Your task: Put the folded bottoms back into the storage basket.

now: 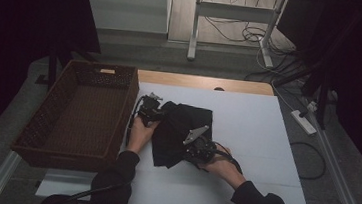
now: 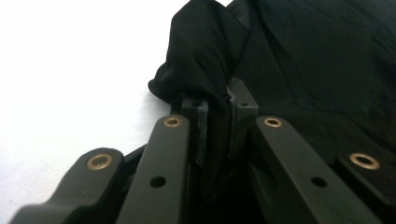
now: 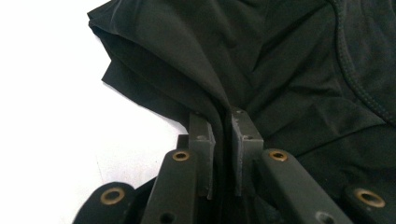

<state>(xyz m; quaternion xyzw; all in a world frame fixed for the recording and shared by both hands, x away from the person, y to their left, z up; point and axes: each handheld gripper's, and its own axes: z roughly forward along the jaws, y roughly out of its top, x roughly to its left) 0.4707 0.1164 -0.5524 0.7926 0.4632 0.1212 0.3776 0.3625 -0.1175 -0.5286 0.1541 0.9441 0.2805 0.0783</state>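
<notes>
Setting: a dim room with a grey floor and loose cables is lying beyond a white-covered table (image 1: 265, 140); a white desk frame is standing at the far wall.
Basket: a brown woven wicker basket (image 1: 80, 112), rectangular and holding nothing that I can see, is sitting just to the outer side of the left tongs.
Left tongs: the left gripper (image 2: 217, 123) is pinching a bunched fold of the black cloth garment (image 1: 181, 132), its jaws standing narrow with fabric running down between them.
Left hand: the person's left hand (image 1: 139, 134) is reaching forward from a dark sleeve and holding its tool at the garment's near-left edge, close beside the basket wall.
Garment: the cloth is lying crumpled on the white surface between the two tongs, stitched seams showing beyond the right jaws.
Right tongs: the right gripper (image 3: 223, 140) is clamping a gathered fold likewise, jaws nearly together around the fabric.
Right hand: the right hand (image 1: 223, 165) is angling inward toward the left, its grey three-cornered plate tilting up.
Step, as I judge it: both grips are appearing set for lifting or folding the cloth.
Doing it well: raising both ends evenly, keeping the folds deep in the jaws, and avoiding dragging cloth against the basket rim.
</notes>
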